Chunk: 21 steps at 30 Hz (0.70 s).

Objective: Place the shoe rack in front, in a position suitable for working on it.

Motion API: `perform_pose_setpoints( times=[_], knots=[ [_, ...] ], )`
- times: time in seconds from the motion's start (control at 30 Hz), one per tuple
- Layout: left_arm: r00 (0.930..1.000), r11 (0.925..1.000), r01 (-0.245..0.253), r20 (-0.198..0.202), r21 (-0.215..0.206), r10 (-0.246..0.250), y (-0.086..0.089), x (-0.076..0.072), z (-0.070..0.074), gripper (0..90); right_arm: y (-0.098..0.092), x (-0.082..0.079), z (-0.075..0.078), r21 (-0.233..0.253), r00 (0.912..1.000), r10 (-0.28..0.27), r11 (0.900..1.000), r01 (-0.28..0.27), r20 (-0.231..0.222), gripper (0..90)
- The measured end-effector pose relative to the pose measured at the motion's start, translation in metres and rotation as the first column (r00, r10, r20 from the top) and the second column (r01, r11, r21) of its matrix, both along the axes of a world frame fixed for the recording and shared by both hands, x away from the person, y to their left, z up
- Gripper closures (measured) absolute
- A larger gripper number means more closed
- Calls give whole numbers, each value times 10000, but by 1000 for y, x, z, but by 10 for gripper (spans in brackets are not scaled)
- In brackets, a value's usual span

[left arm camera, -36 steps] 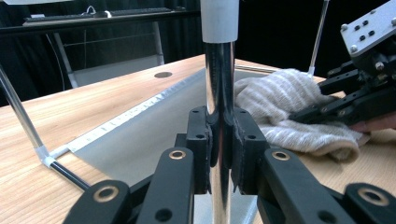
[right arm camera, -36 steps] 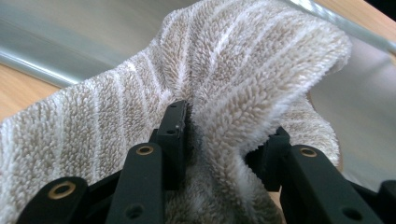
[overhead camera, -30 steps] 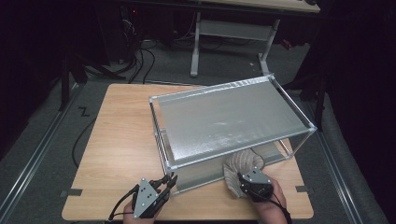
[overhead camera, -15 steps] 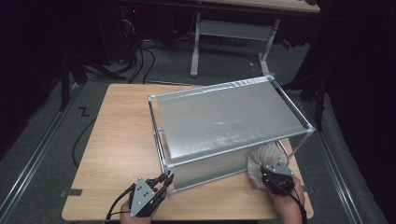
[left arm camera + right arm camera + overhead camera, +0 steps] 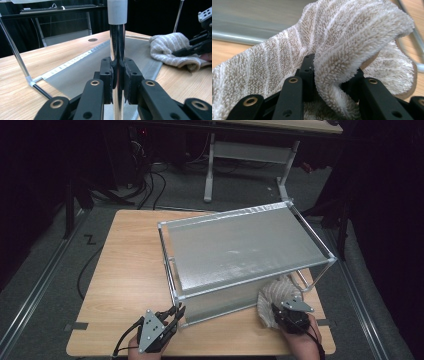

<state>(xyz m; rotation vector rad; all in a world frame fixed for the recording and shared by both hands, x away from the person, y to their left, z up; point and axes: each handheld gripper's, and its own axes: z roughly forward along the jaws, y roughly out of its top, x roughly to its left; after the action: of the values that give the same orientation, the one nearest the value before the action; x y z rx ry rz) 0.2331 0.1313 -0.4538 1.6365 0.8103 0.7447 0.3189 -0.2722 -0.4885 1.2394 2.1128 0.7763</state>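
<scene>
Wooden table (image 5: 125, 270) bearing rack (image 5: 240, 250), towel (image 5: 277, 292)

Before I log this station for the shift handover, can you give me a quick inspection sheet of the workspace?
Surface: wooden table, bare wood around the rack.
Job's things: metal rack with a grey panel top; striped towel by its near right corner.
Clutter: nothing seen.
Grippers: left gripper shut on the rack's chrome post; right gripper shut on a fold of the towel.
Cables: black cable off the table's left edge; more on the floor behind.
Surroundings: dark room, white desk frame beyond.
</scene>
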Motion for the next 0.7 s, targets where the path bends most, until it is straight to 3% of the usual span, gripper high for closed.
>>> perform_pose_setpoints(
  times=[0.3,0.7],
  knots=[
    [9999,10000,-94,38,17,94,1,1,0,792,29,5,-3,-201,9975,706,9973,-704,67,666],
    [9982,9981,-603,-51,-138,602,17,20,-1,793,62,47,-4,-7,9975,705,9975,-705,5,665]
  ],
)
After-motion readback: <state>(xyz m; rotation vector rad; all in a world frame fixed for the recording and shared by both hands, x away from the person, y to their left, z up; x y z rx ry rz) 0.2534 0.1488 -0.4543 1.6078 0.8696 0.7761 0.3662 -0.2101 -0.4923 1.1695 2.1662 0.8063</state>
